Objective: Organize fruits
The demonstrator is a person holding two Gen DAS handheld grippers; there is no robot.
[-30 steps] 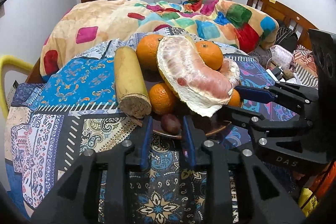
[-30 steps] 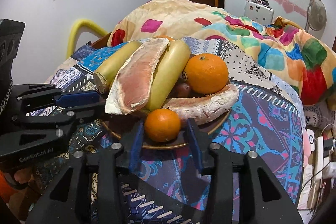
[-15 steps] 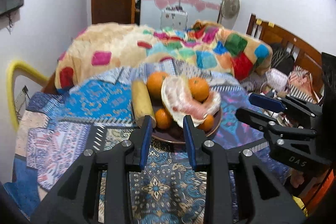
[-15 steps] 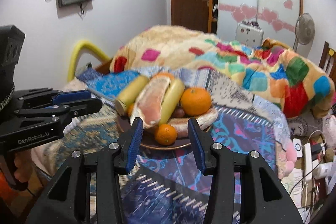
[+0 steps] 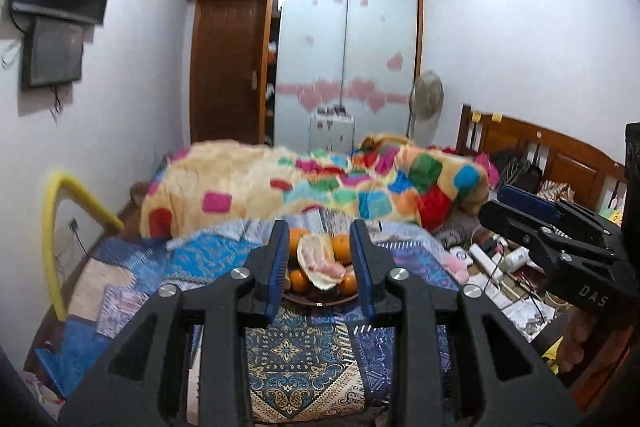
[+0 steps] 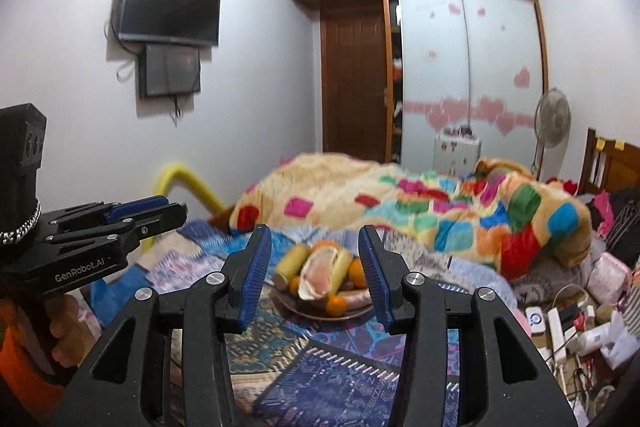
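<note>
Patchwork blanket (image 6: 420, 211) spans frame centre, right wrist view. Brown plate (image 6: 316, 313) of fruit sits lower centre on patterned cloth (image 5: 304, 351); pomelo piece (image 6: 318, 273), oranges (image 5: 341, 247). Left gripper (image 5: 319, 259) and right gripper (image 6: 316, 267) both spread wide, holding nothing.

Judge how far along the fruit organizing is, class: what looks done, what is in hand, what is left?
Done: the pomelo pieces, oranges and a banana sit piled on the brown plate. In hand: nothing; the left claw and right claw are both open, short of the plate. Left: apparently nothing; no loose fruit shows on the patterned cloth.
</note>
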